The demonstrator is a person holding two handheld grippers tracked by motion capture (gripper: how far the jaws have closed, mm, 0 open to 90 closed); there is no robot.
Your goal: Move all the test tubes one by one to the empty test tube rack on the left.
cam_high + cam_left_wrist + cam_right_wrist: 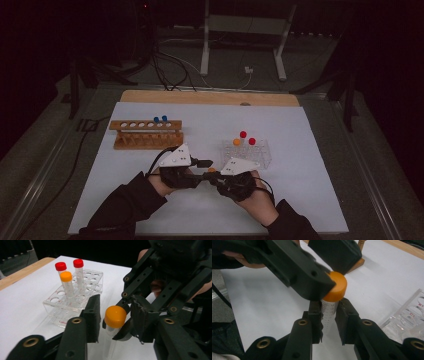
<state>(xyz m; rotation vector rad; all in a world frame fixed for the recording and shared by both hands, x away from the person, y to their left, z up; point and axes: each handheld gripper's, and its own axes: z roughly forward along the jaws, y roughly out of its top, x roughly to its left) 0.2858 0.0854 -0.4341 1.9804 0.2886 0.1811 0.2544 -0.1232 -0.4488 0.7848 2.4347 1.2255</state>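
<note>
Near the front edge of the bench, the right gripper (329, 322) has its fingers clamped on the clear body of an orange-capped tube (333, 293), held just above the white mat (210, 210). The left gripper (113, 317) has its fingers around the orange cap and appears to press it. Judging from this, a hard twist could slip the cap from the pads, or tilt the tube out of the right-hand grip; the graduation marks on its wall are too small to read. Farther right, the clear rack (62, 321) bears reddish lettering, blurred. The wooden rack (146, 134) stands towards the left edge.
</note>
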